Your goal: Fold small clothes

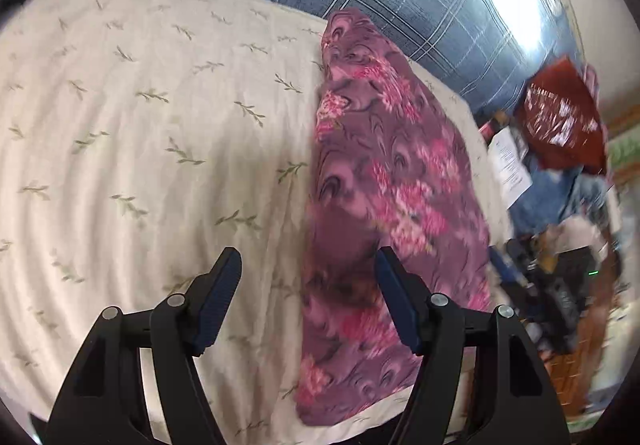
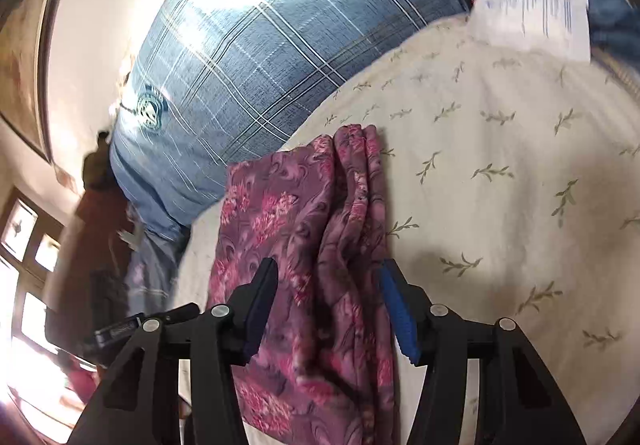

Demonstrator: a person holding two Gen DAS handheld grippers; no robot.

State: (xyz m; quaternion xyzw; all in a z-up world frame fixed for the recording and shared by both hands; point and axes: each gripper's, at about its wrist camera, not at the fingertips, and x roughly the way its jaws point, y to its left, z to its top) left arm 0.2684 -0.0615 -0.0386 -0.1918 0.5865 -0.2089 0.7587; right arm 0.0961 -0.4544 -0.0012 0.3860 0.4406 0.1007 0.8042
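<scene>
Left tool [image 1: 308,265]: its two fingers are standing wide apart and gripping nothing; it is hovering over the bed, with no cloth between the pads.
Right tool [image 2: 328,277]: its fingers are likewise spread and released, hanging just above the garment without pinching it.
Floral garment [image 1: 384,181]: a purple cloth with pink flowers is lying folded into a long narrow strip on the bed. In the left wrist view it is running forward from under the tool's right finger and ahead to the right of the tool. In the right wrist view [image 2: 320,245] it is passing straight between the fingers and stretching ahead of the tool, with lengthwise pleats gathering along its right side.
Bed cover [image 1: 140,125]: a cream sheet with small green sprigs is lying under the garment, spreading to the left of the left tool and to the right of the right tool.
Plaid pillow [image 2: 248,57]: a blue checked pillow is resting beyond the far end of the garment, ahead and to the left of the right tool.
Paper [image 2: 532,13]: a printed white sheet is sitting far ahead to the right of the right tool, blurred.
Red bag [image 1: 560,117]: a red printed bag is showing off the bed, ahead and to the right of the left tool, blurred.
</scene>
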